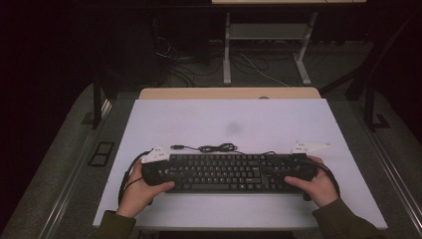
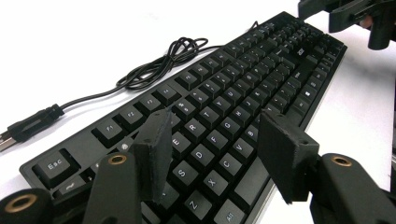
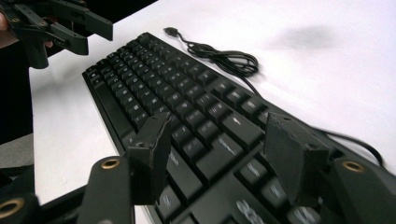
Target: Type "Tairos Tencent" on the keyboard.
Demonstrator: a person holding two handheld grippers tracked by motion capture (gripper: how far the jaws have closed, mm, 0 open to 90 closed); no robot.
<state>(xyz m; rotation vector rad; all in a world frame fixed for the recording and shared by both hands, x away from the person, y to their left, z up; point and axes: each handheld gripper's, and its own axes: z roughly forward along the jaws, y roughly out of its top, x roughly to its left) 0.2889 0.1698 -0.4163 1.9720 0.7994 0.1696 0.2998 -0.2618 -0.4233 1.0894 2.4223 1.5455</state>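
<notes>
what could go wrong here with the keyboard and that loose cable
The open left gripper and right gripper hover over opposite ends of the black plastic keyboard; closing on the keys could press or pop keycaps. Uneven grips might tilt it. Its coiled black cable lies loose on the white table and may drag or snag.

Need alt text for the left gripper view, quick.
A black keyboard runs diagonally across a white table, seen between the left tool's two open black jaws hovering over its letter keys. Its coiled cable and plug lie beside it.
</notes>
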